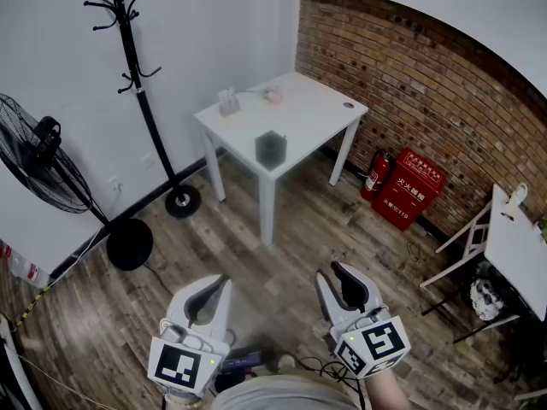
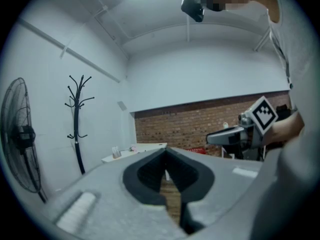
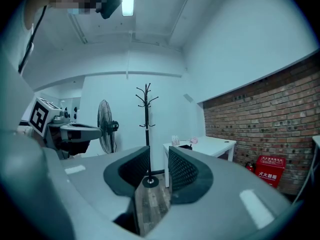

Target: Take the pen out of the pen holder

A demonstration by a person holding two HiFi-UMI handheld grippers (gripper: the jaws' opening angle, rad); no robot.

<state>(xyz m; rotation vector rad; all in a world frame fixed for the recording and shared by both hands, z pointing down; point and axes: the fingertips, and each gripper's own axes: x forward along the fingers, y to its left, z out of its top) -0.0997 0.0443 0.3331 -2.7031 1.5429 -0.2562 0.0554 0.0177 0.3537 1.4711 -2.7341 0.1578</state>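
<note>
My left gripper (image 2: 166, 150) has its dark ribbed pads (image 2: 147, 174) closed together at the tips, with nothing in them. My right gripper (image 3: 159, 151) holds its mesh-textured pads (image 3: 182, 171) apart, only wood-plank floor (image 3: 150, 204) showing between. The pen holder (image 1: 271, 149), a dark boxy mesh cup, stands near the front edge of the white square table (image 1: 316, 109), upper centre of the head view; I cannot make out the pen in it

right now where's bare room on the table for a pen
Bare: the middle and right end of the white table, between the black mesh pen holder and the small dark disc. Crowded: its back edge, with a clear stand and a pink object.
</note>
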